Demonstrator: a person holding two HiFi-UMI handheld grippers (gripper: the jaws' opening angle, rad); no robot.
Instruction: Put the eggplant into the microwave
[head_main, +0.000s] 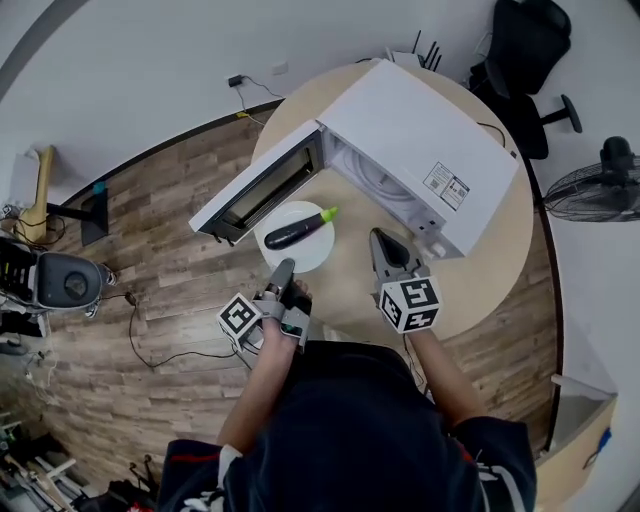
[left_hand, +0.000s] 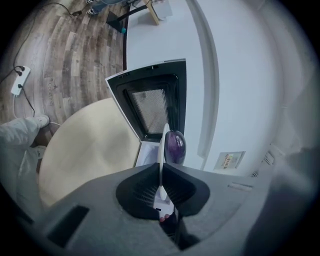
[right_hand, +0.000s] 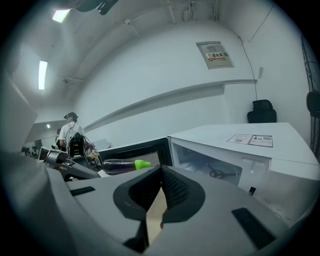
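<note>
Counting from my end: two grippers, one white plate, one eggplant, one microwave, one round table.

The left gripper (head_main: 283, 268) sits low and centre in the head view. The right gripper (head_main: 381, 240) is beside it to the right, each carrying its marker cube. Just past the left tips is the white plate (head_main: 305, 255). The eggplant (head_main: 295, 233) lies across it, dark purple, with its green stem end pointing to the upper right. The plate sits right in front of the microwave (head_main: 420, 140), whose door (head_main: 255, 190) is swung wide open to the left. I can't tell whether the plate rests on the table or is lifted off it.

Underneath is a pale tan round table (head_main: 345, 290), which the microwave mostly fills. Around it there's wood plank floor (head_main: 170, 200) and then a white wall along the top. A black office chair (head_main: 525, 45) is in the upper right corner and a fan (head_main: 600, 190) at the right edge.

My left gripper (left_hand: 161, 166) is clamped tight on the plate's rim. In its own view the plate shows edge-on between the pads, with the eggplant's purple end just above. In the right gripper view my right gripper (right_hand: 160, 171) has its tips together with nothing between them, only tan table showing behind. It is aimed at the open microwave.
</note>
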